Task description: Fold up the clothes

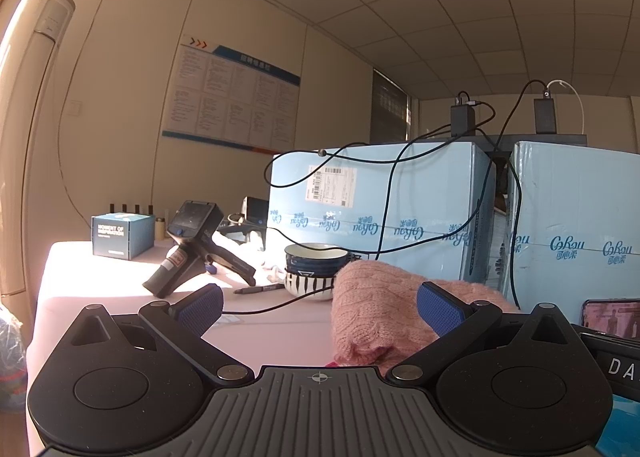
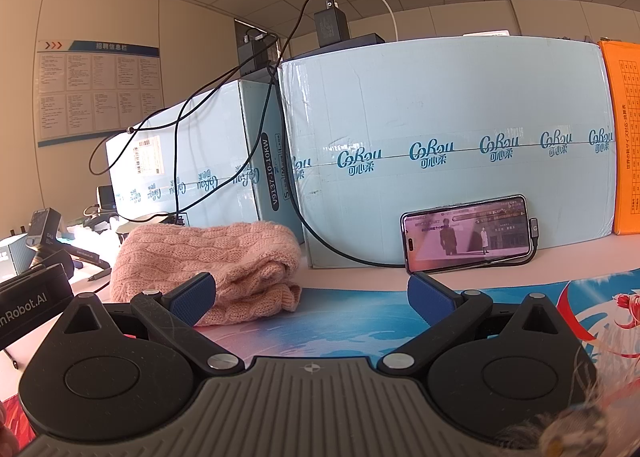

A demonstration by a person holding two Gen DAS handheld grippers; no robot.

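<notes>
The left wrist camera sits low behind the left gripper (image 1: 320, 307), looking forward along its spread fingers across the table (image 1: 80, 277) toward the wall poster (image 1: 236, 97); the right wrist camera sits likewise behind the right gripper (image 2: 312, 299), facing the pale blue cartons (image 2: 440, 153) from close by, further to the right; both views share the folded pink sweater (image 1: 372, 313) (image 2: 208, 257), near each lens, the cartons, the chargers on top and the propped phone (image 2: 466, 233).
</notes>
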